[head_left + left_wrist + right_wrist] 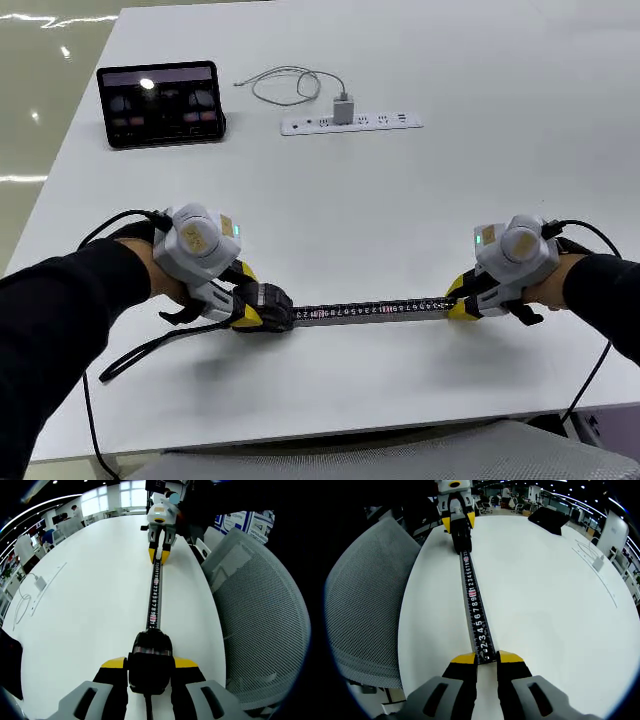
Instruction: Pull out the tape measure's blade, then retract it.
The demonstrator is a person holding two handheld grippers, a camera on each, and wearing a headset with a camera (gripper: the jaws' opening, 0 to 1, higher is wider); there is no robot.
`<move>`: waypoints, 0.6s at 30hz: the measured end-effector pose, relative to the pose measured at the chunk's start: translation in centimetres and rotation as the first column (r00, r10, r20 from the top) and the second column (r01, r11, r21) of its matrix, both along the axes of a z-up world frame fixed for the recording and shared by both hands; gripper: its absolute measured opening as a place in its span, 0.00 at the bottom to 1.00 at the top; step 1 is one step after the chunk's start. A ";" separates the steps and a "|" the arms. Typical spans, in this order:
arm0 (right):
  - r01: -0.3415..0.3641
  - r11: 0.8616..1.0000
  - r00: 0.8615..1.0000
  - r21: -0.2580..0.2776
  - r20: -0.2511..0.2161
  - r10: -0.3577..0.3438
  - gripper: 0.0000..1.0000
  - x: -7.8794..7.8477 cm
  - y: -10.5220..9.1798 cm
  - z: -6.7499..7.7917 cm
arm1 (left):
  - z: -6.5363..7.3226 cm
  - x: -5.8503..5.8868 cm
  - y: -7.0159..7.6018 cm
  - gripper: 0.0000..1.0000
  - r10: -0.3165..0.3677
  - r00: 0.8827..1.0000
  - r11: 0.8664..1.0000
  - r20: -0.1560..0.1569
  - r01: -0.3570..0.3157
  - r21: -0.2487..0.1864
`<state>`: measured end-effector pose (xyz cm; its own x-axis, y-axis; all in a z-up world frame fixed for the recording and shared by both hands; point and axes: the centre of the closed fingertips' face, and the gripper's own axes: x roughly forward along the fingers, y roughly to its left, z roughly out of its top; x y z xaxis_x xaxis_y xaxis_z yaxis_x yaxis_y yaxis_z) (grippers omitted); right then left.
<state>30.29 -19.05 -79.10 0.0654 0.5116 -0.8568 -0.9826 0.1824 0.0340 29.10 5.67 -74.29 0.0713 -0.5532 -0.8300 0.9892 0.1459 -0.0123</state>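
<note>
White tabletop (400,200) bears a black tape measure case (270,305), which lies close to the near edge. The left gripper (250,297) has its yellow-tipped jaws clamped on the case's two sides. From the case's mouth a dark numbered metal blade (370,311) runs out straight, roughly parallel to that near edge; whether it touches the surface along its length cannot be told. The right gripper (458,300) stands well apart from the case, its jaws pinched together on the blade's free end.

Beyond the case, away from the person, bare tabletop spreads wide. Far beyond the case, toward the table's far left corner, a black propped tablet (160,103) stands. Far beyond the case and over the blade's span lies a white power strip (385,121) with a white charger (343,108) plugged in and a looped white cable (285,85) beside it. On the person's side of the case, just past the near edge, sits a grey mesh chair back (260,605).
</note>
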 end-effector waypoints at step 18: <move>-0.044 0.997 0.999 -0.063 0.008 0.045 0.11 -0.5 0.4 0.0 | 0.0 0.0 0.0 0.28 -0.003 1.000 1.000 -0.001 0.003 0.007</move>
